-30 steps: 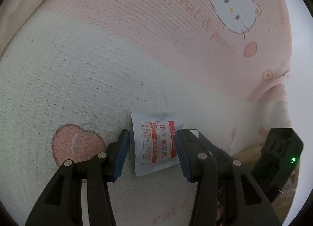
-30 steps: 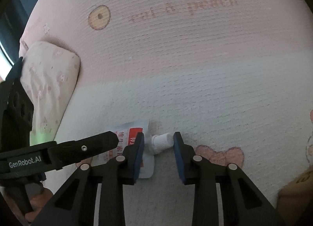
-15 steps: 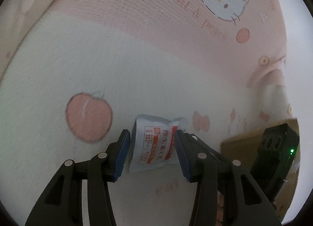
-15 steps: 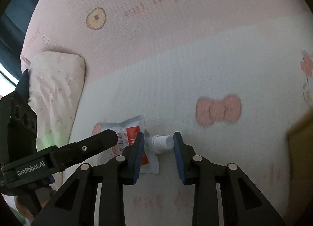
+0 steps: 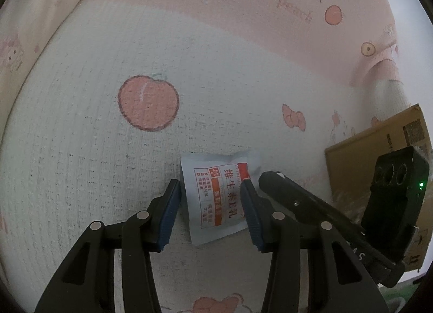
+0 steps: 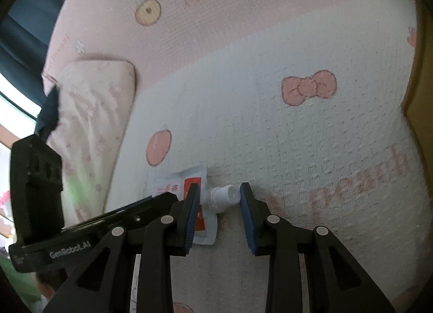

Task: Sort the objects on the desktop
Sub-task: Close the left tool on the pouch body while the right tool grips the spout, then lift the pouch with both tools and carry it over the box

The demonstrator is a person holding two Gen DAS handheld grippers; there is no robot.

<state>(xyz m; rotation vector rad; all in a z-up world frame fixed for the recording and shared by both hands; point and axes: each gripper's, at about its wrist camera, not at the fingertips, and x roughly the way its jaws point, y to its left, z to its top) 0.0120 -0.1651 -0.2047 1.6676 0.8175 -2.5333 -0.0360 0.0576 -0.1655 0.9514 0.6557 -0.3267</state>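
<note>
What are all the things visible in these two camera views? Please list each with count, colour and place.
pouch: one, white with a red label, between the two grippers over the blanket
spout cap: one, white, on the pouch's end
blanket: one, pink and white with cartoon cat, peach and bow prints, under everything
pillow: one, pale pink print, at the blanket's left edge in the right wrist view
cardboard box: one, brown, at the right edge
curtain: dark blue, far upper left behind the pillow
left gripper: one, black with blue pads, jaws around the pouch body; contact unclear
right gripper: one, black with blue pads, closed on the spout cap
</note>
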